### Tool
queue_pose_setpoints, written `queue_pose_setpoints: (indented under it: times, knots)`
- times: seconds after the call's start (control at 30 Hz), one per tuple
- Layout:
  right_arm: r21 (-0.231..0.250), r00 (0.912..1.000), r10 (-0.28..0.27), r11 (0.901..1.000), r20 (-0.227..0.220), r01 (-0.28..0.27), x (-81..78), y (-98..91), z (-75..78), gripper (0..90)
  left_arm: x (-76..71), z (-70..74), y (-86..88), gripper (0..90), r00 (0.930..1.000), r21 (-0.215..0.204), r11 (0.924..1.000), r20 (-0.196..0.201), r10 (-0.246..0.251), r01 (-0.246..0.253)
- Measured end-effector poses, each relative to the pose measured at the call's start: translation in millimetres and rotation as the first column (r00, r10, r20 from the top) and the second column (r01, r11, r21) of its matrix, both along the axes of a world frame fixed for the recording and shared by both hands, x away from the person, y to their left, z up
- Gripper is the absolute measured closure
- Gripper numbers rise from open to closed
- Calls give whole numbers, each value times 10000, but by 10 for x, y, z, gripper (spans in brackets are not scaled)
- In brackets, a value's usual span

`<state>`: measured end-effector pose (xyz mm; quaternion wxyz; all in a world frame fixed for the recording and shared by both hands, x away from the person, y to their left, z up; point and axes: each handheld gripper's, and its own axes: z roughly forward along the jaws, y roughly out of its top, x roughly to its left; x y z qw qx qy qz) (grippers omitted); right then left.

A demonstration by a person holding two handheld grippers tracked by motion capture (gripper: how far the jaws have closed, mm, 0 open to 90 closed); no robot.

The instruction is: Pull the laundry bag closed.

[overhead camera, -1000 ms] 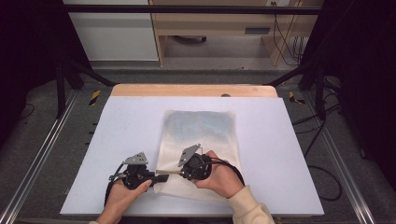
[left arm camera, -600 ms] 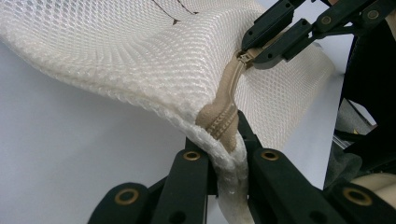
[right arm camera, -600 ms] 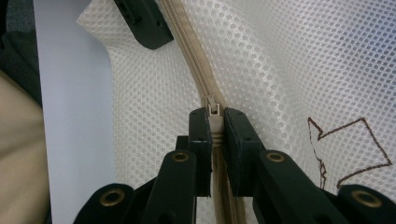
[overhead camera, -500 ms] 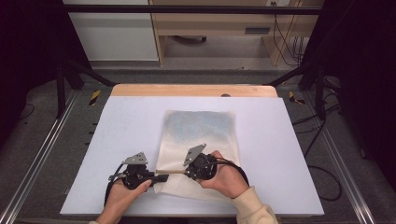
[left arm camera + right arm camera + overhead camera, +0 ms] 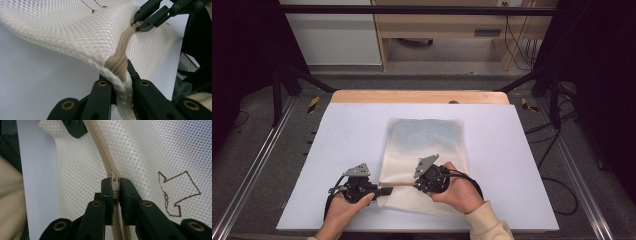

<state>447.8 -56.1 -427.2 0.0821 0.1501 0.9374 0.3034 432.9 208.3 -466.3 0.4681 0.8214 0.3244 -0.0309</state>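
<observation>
A white mesh bag [image 5: 427,145] lies flat on the table, its beige zipper [image 5: 123,47] running along the near edge, which is lifted off the surface. My left gripper [image 5: 387,190] is shut on the bag's near-left corner at the zipper's end [image 5: 117,65]. Just to its right, my right gripper [image 5: 414,186] is shut on the zipper pull [image 5: 114,181]. In the left gripper view the right gripper's fingertips [image 5: 150,21] pinch the pull [image 5: 136,25]. A brown arrow mark [image 5: 175,192] is drawn on the mesh beside the zipper.
The white table top [image 5: 522,165] has a wooden strip [image 5: 419,97] along its far edge. Metal rails [image 5: 254,170] run down both sides. Cables [image 5: 557,185] lie on the floor at the right. A beige sleeve [image 5: 484,225] comes in at the bottom.
My right gripper has slid a little to the right along the zipper with the pull in it. The left gripper has stayed put on the corner.
</observation>
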Motion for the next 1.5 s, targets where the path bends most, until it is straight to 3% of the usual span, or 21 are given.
queue_pose_setpoints:
  times: [1.5]
  knots:
    - [185, 9976, -693, 9974, -20, 693, -30, -355, 7, 821, -3, -9, -11, 864, 10000, 14, 10000, -12, -58, 58]
